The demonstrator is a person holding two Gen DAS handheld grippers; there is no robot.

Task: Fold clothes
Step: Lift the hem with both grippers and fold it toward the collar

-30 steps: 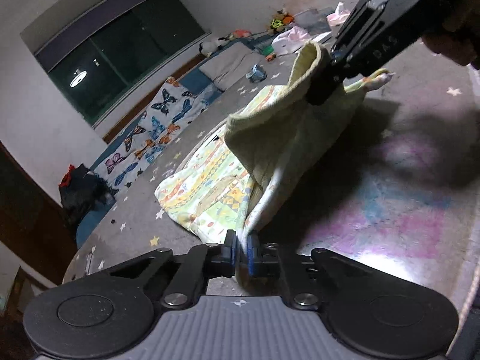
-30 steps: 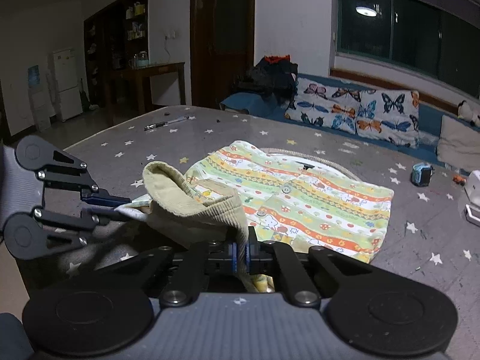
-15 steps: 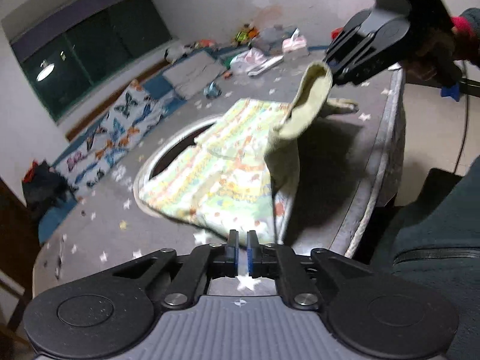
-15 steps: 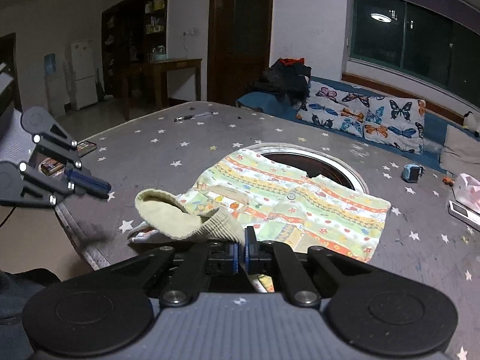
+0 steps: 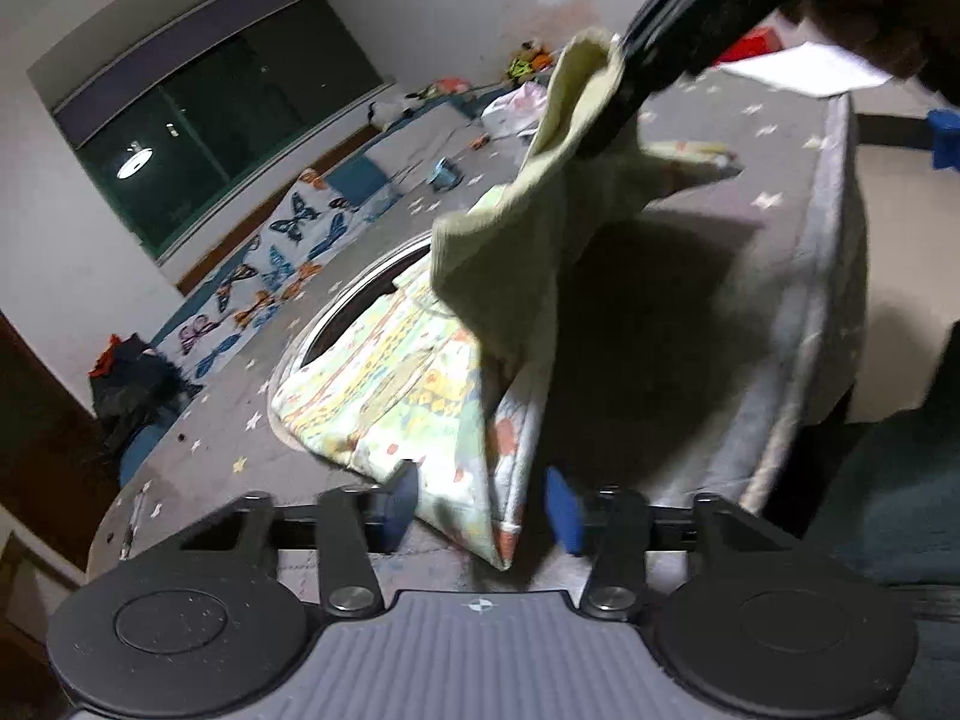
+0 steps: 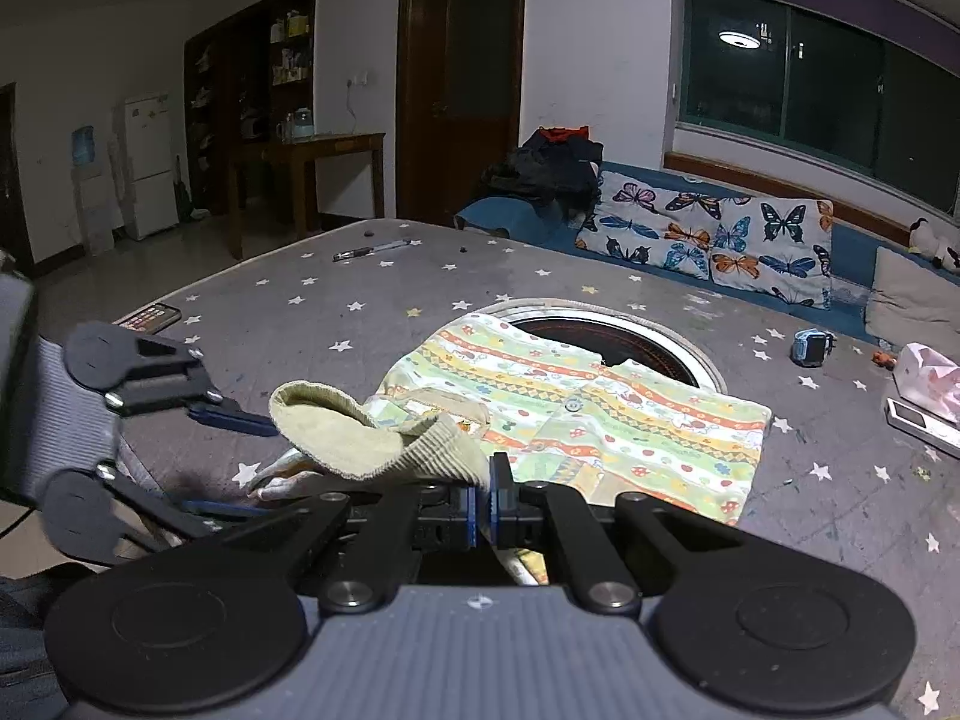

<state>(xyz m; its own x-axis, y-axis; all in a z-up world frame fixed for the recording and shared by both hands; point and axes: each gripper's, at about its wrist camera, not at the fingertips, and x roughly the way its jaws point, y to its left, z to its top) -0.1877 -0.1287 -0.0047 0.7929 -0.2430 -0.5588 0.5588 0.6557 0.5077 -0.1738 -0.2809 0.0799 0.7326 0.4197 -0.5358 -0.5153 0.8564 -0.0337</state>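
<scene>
Pen [image 6: 372,251], phone [image 6: 149,318] and watch [image 6: 811,347] lie beyond garment [image 6: 576,414].

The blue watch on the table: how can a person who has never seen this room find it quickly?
Start at the round hole in the star-patterned table, half covered by the striped garment. Look beyond its rim, toward the butterfly cushions. The small blue watch lies there alone, nearer the hole than the pink bag and white remote.

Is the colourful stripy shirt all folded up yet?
Not yet. Most of the shirt lies spread flat on the starry table; only its near sleeve is lifted, pinched in the right tongs.
</scene>
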